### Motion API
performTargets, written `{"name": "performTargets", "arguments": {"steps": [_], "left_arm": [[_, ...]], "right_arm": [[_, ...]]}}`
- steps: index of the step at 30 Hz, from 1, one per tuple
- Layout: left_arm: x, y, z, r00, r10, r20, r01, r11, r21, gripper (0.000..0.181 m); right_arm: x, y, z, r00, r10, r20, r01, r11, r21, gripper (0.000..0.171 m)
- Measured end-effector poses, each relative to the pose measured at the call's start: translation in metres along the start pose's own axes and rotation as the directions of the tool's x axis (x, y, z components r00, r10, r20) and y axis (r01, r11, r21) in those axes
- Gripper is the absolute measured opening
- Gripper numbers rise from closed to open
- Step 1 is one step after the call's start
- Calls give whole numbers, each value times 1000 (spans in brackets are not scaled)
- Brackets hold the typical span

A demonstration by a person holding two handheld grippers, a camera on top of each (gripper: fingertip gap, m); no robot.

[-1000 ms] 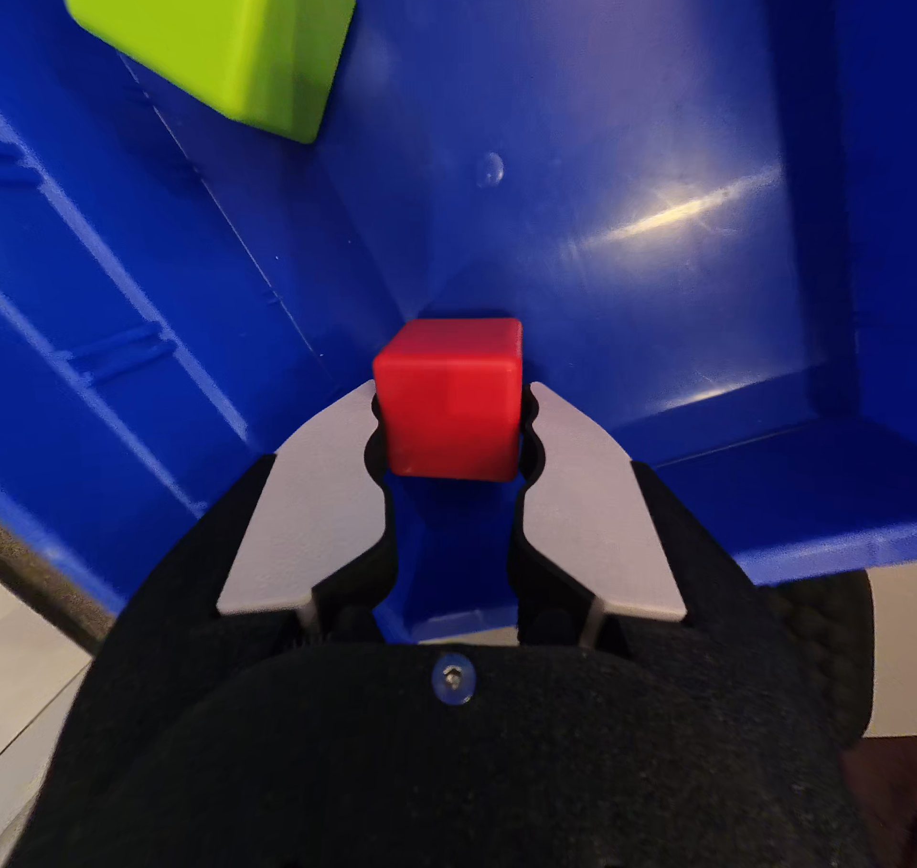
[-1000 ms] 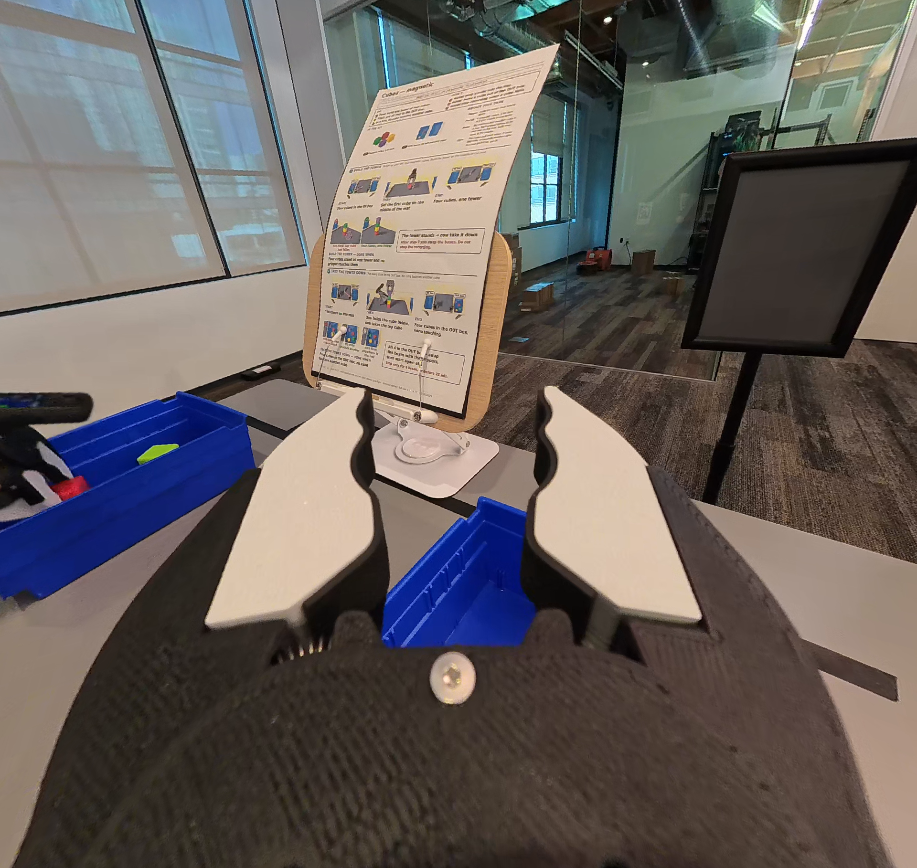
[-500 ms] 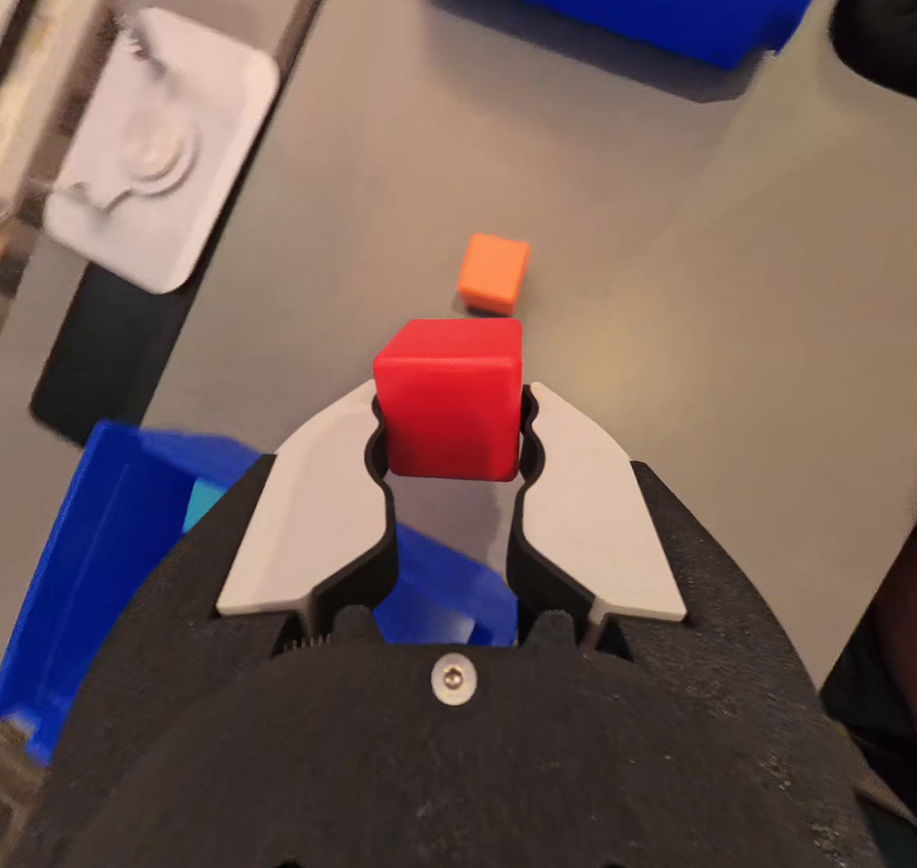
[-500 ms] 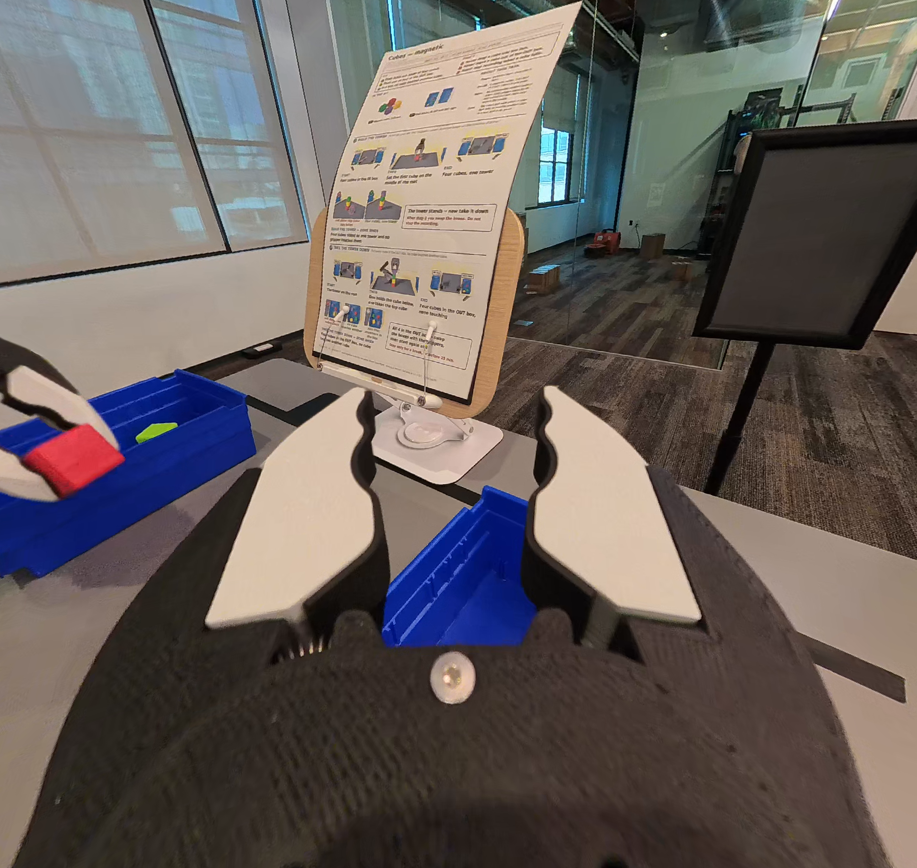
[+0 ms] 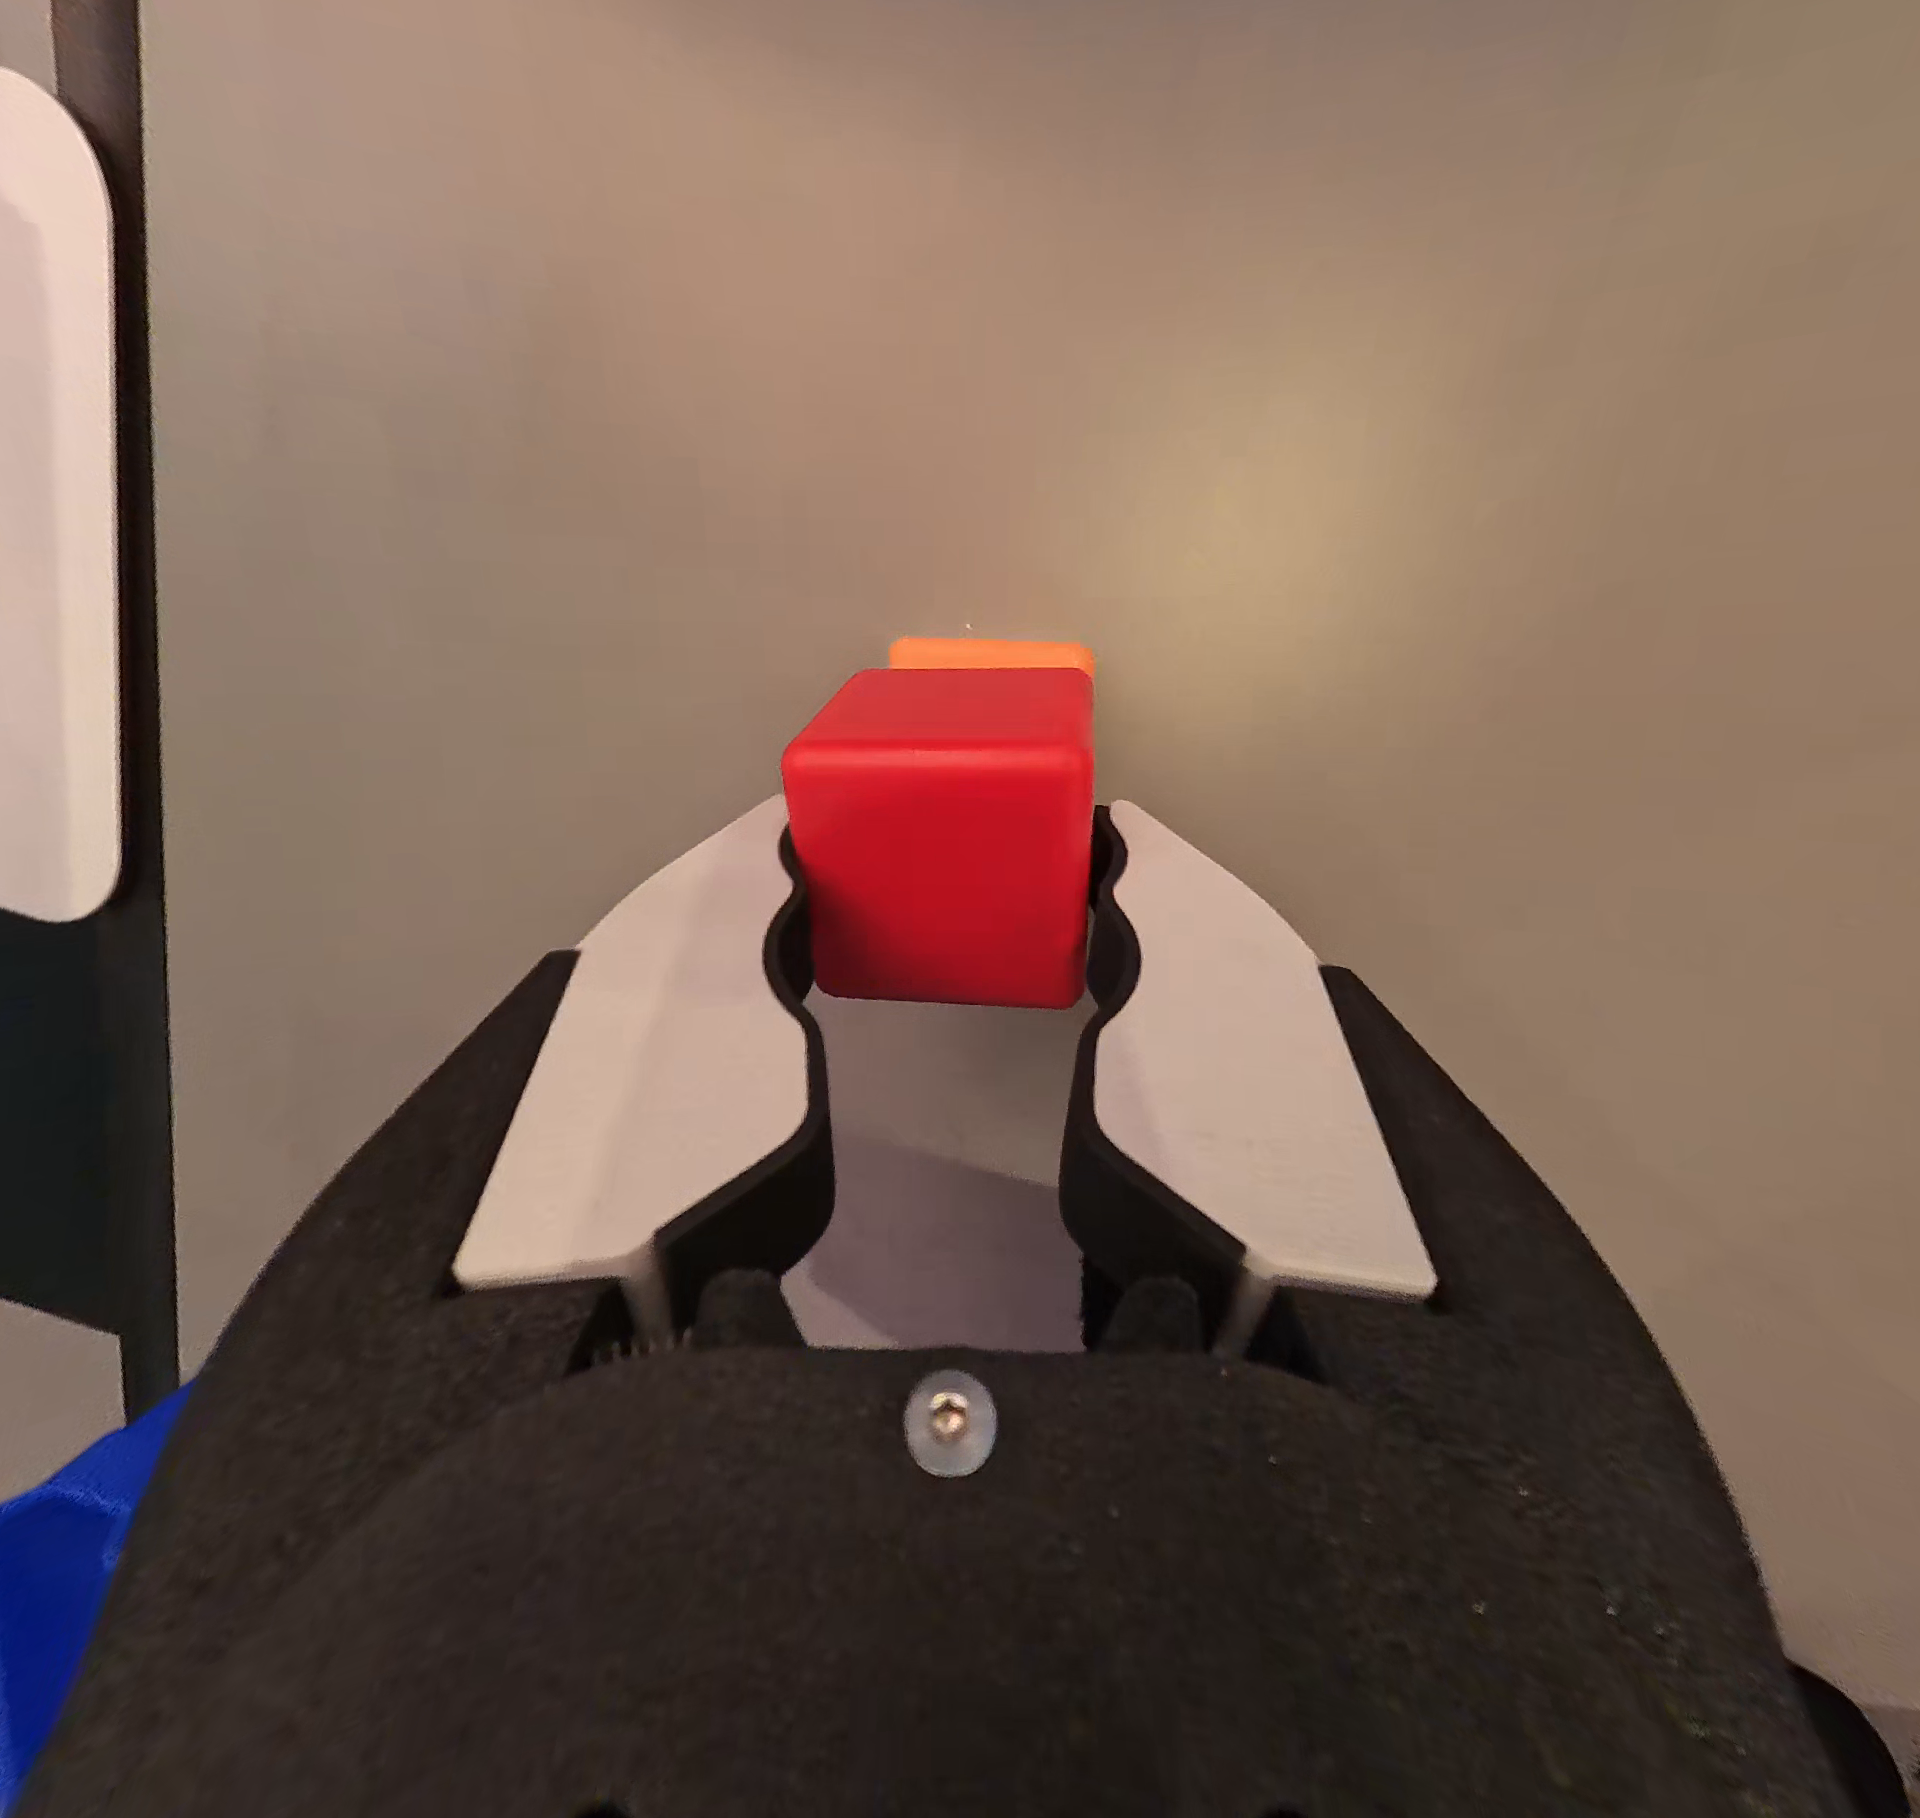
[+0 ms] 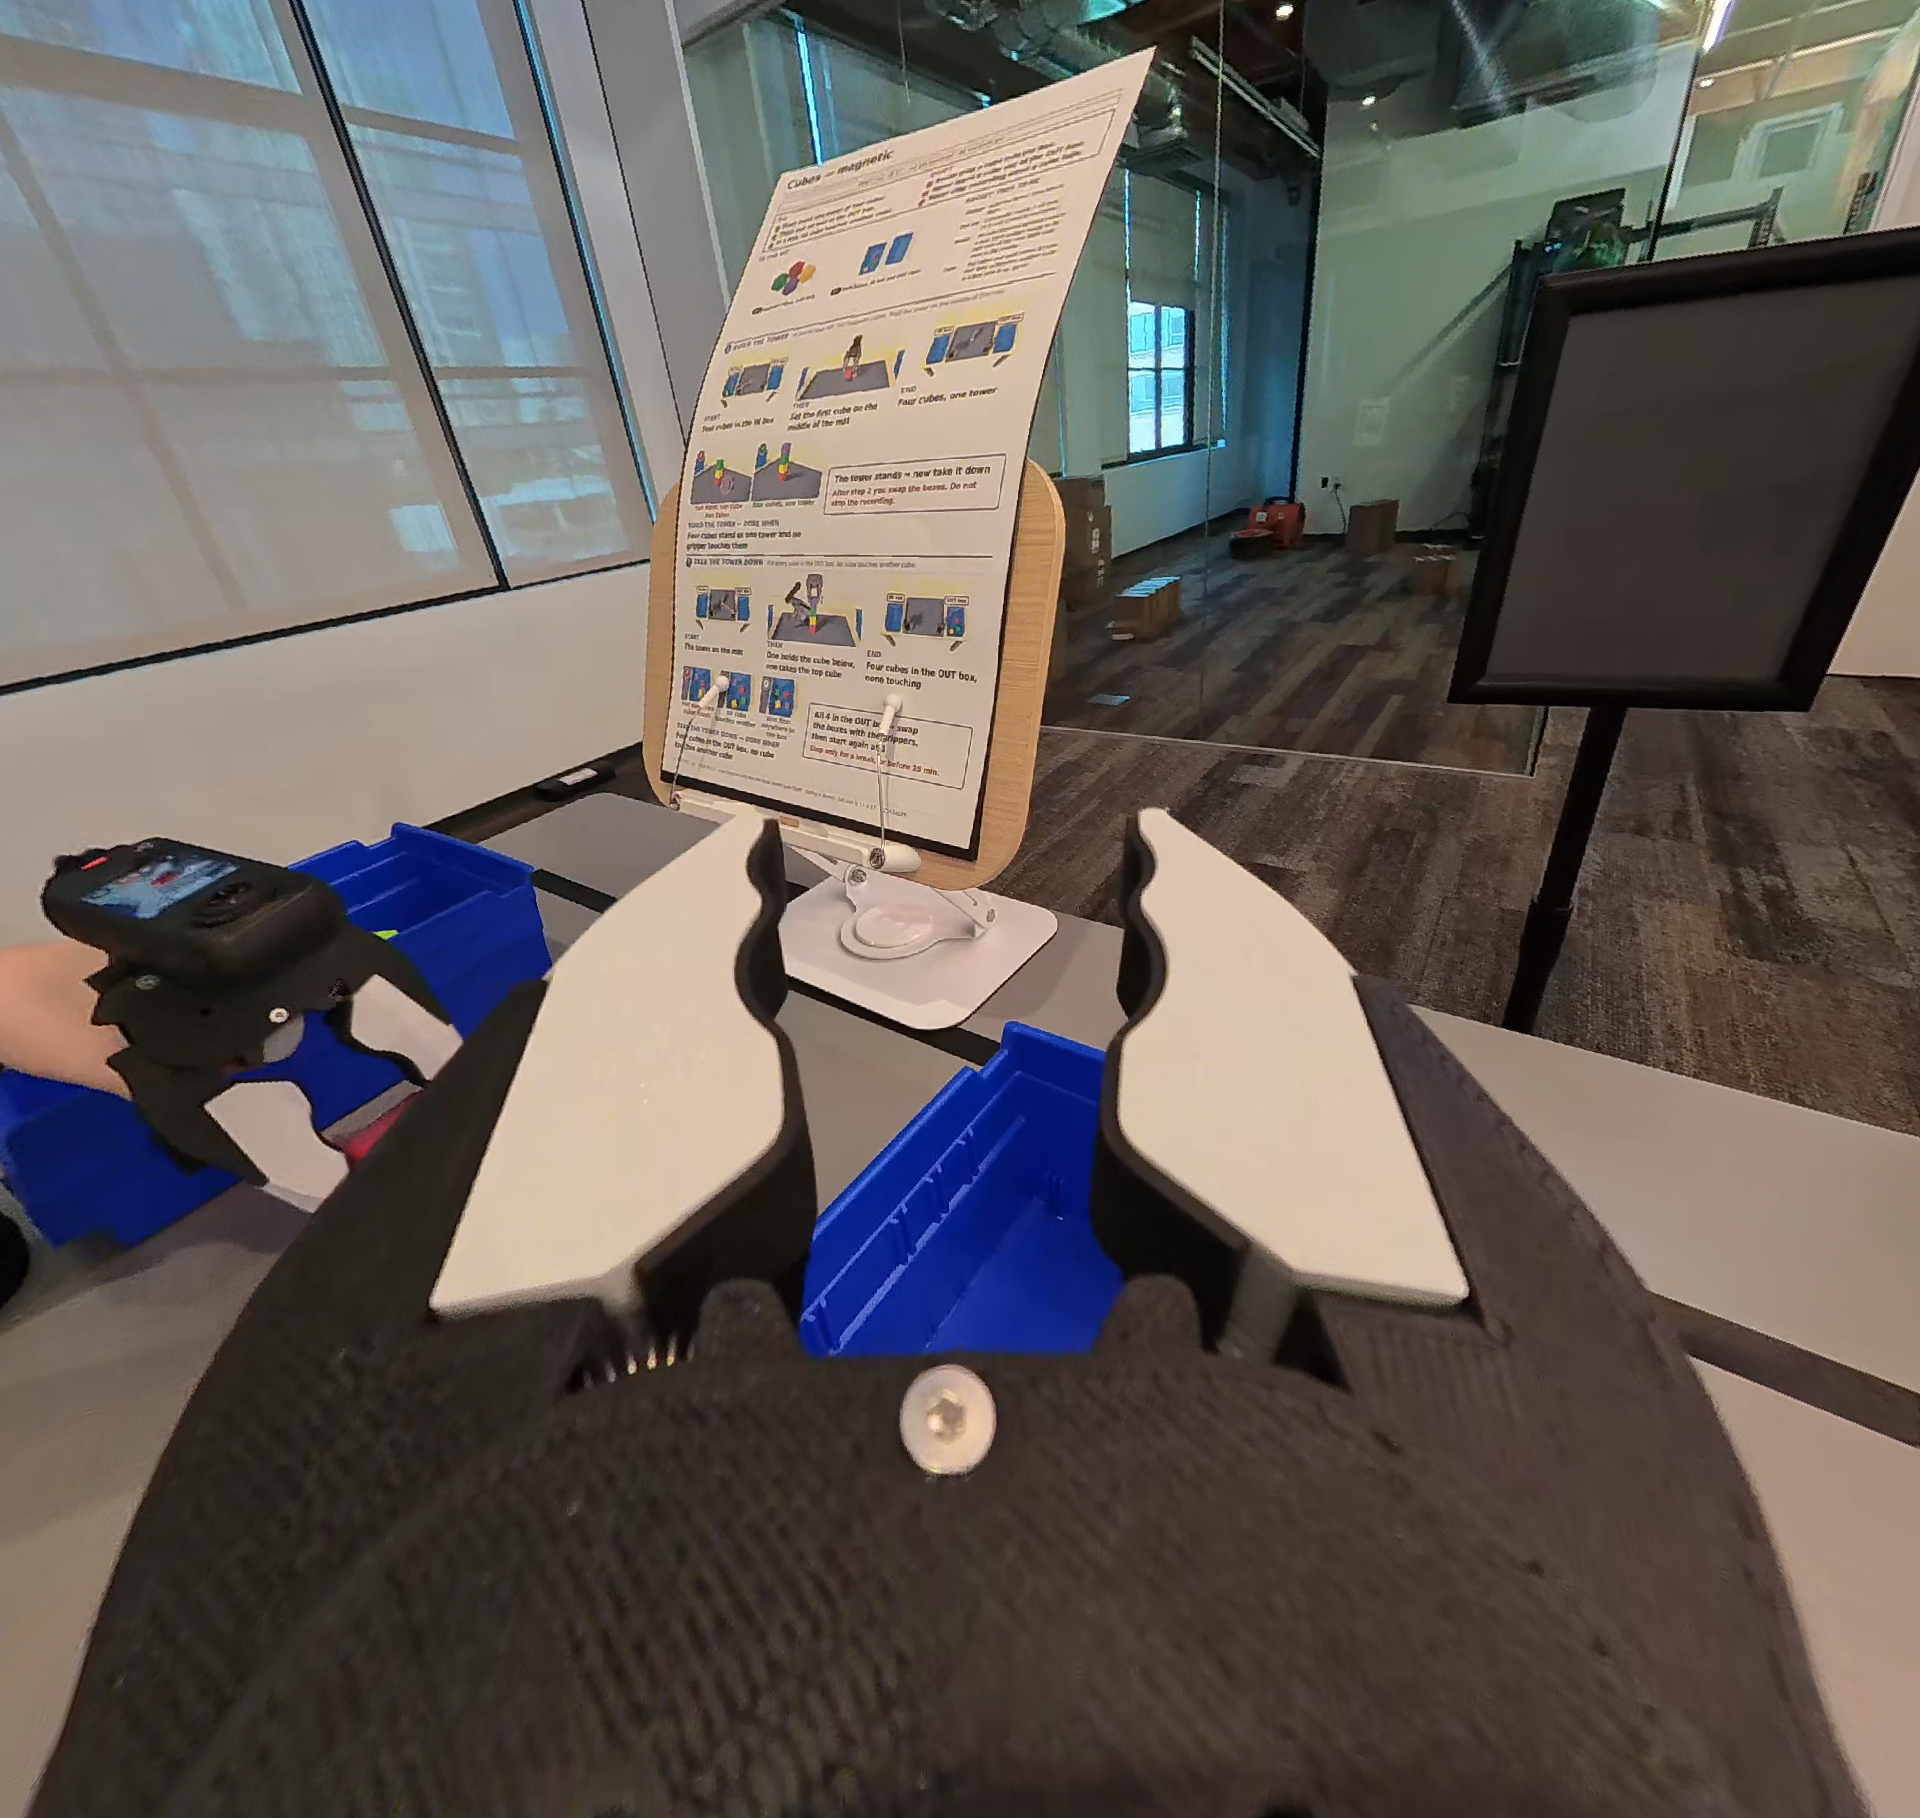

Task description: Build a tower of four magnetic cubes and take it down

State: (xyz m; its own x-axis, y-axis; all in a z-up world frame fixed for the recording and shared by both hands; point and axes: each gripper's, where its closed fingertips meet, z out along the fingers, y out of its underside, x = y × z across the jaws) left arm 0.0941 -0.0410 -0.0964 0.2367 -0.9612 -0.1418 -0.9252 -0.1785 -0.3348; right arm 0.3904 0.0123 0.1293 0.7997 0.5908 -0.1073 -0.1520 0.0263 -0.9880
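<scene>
My left gripper (image 5: 940, 833) is shut on a red cube (image 5: 940, 849) and points straight down at the grey mat. An orange cube (image 5: 992, 653) lies on the mat right under the red one; only its far edge shows, and I cannot tell whether they touch. In the right wrist view the left gripper (image 6: 343, 1114) shows at the left with a bit of the red cube (image 6: 376, 1132) between its fingers. My right gripper (image 6: 945, 895) is open and empty, held above a blue bin (image 6: 935, 1238).
A second blue bin (image 6: 447, 895) stands at the left behind the left gripper, with a green cube just showing inside. An instruction sheet on a wooden stand (image 6: 862, 521) has a white base (image 6: 914, 947) at the table's back. A dark framed sign (image 6: 1694, 480) stands on the floor at right. My hands' fingertips stand some 40 cm from each other.
My left gripper carried the red cube out of the left bin and across the mat; it is now over the orange cube. My right gripper stayed open above its bin.
</scene>
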Motion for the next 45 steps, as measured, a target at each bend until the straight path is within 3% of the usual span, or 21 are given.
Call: {"name": "performTargets", "arguments": {"steps": [12, 19, 23, 26, 28, 30, 33, 35, 38, 45], "left_arm": [[5, 1, 17, 997, 76, -23, -78, 992, -99, 49], [1, -7, 14, 997, 81, -4, -81, 996, -46, 53], [-10, -17, -30, 1000, 1, 2, -1, 992, 128, 56], [-46, -9, -89, 983, -143, 117, 104, 952, 287, 53], [-81, 15, -130, 926, -312, 211, 220, 903, 369, 51], [-109, 49, -158, 836, -504, 218, 379, 817, 434, 51], [-138, 107, -168, 662, -728, 180, 597, 657, 460, 52], [-150, 147, -157, 543, -811, 216, 693, 579, 430, 52], [-154, 181, -124, 447, -870, 208, 788, 493, 370, 55], [-160, 203, -53, 350, -921, 173, 892, 384, 239, 66]], "right_arm": [[2, 4, 3, 1000, 11, 11, -11, 1000, -16, 63], [7, 9, 4, 1000, 22, 9, -22, 999, -30, 63], [10, 10, 2, 1000, 31, 4, -31, 999, -29, 63], [14, 9, -1, 999, 40, -2, -40, 999, -19, 63], [15, 7, -3, 999, 43, -9, -43, 999, -10, 63], [17, 5, -5, 999, 42, -16, -42, 999, -3, 63], [17, 4, -6, 999, 39, -24, -39, 999, 1, 63], [16, 3, -6, 999, 36, -24, -36, 999, 0, 63], [15, 4, -5, 999, 30, -24, -30, 1000, -7, 63], [15, 9, -2, 999, 31, -18, -32, 999, -31, 63]]}}
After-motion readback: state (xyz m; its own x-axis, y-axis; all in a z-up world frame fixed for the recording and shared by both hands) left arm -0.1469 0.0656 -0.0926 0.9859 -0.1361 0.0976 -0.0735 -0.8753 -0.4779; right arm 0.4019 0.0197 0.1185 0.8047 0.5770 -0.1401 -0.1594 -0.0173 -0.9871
